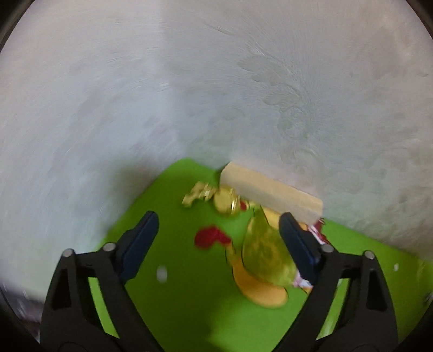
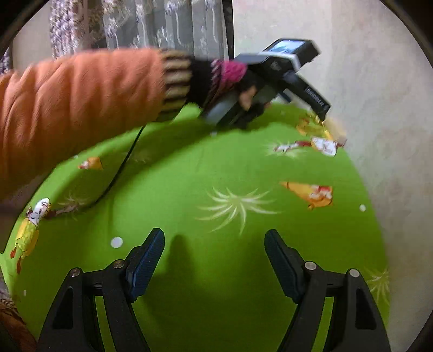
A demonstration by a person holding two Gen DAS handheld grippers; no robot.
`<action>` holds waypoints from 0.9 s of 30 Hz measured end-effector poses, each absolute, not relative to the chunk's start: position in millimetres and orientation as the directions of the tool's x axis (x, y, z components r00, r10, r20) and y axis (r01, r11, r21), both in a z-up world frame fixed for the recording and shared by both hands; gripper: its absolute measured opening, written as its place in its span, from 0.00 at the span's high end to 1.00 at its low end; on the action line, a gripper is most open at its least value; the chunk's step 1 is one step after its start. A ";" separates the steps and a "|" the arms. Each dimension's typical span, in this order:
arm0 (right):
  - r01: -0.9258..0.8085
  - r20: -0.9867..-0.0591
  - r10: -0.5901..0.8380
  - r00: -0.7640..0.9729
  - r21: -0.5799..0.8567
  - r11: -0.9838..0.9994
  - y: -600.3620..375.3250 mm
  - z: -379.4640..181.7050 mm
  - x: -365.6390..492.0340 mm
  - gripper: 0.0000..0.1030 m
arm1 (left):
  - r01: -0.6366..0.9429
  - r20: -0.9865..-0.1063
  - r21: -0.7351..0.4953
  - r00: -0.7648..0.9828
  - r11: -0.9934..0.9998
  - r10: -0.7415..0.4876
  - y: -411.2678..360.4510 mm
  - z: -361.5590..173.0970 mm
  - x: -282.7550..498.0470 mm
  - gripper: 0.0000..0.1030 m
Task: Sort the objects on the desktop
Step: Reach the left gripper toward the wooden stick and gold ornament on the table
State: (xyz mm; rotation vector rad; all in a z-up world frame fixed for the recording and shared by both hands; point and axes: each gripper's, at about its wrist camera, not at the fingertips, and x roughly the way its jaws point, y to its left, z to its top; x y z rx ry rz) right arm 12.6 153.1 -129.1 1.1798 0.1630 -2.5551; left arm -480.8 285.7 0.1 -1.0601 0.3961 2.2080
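The left wrist view is blurred. A tan wooden block [image 1: 270, 193] lies against the wall at the corner of the green tablecloth [image 1: 176, 270]. A gold foil-wrapped sweet [image 1: 216, 199] sits just in front of the block. My left gripper [image 1: 220, 230] hangs open a little short of both, with only printed cloth between its fingers. A red-and-white wrapped piece [image 1: 318, 230] peeks out behind the right finger. My right gripper [image 2: 213, 243] stands open over bare green cloth [image 2: 189, 168], holding nothing. In its view the left gripper [image 2: 322, 111] points down at the gold sweet [image 2: 311, 124].
A pale wall [image 1: 216, 81] borders the table on two sides. Cartoon chickens [image 2: 314, 193] and white bursts are printed on the cloth, not objects. A person's orange sleeve [image 2: 75, 108] and gloved hand [image 2: 216, 78] cross the far side, trailing a black cable [image 2: 121, 168]. Curtains [image 2: 162, 24] hang behind.
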 end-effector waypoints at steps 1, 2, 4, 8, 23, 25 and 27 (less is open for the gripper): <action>0.338 -0.763 -0.238 -0.601 0.027 -0.941 151.3 -130.1 11.9 0.25 | -0.696 -0.784 0.003 -0.448 -0.718 0.430 291.9 -1.6 -483.7 0.18; 0.341 -0.767 -0.236 -0.596 0.024 -0.940 149.6 -131.1 11.3 0.25 | -0.726 -0.792 0.012 -0.427 -0.688 0.437 298.5 -4.3 -486.0 0.19; 0.340 -0.776 -0.227 -0.588 0.018 -0.940 148.3 -133.1 10.2 0.25 | -0.772 -0.810 0.026 -0.389 -0.635 0.439 302.8 -10.2 -489.4 0.23; 0.327 -0.785 -0.215 -0.581 0.017 -0.945 144.1 -135.6 5.5 0.22 | -0.784 -0.789 -0.023 -0.367 -0.621 0.493 287.2 -4.8 -492.7 0.50; 0.311 -0.780 -0.203 -0.591 0.012 -0.950 146.4 -134.4 -0.2 0.20 | -0.866 -0.817 0.053 -0.324 -0.497 0.477 222.1 33.5 -366.3 0.34; 0.302 -0.781 -0.200 -0.592 0.014 -0.953 147.8 -134.6 -1.3 0.20 | -0.845 -0.762 0.085 -0.396 -0.528 0.512 237.7 45.6 -374.9 0.13; 0.295 -0.781 -0.196 -0.593 0.016 -0.955 148.5 -134.2 -0.9 0.20 | -0.857 -0.719 0.065 -0.396 -0.512 0.571 251.5 50.5 -401.5 0.12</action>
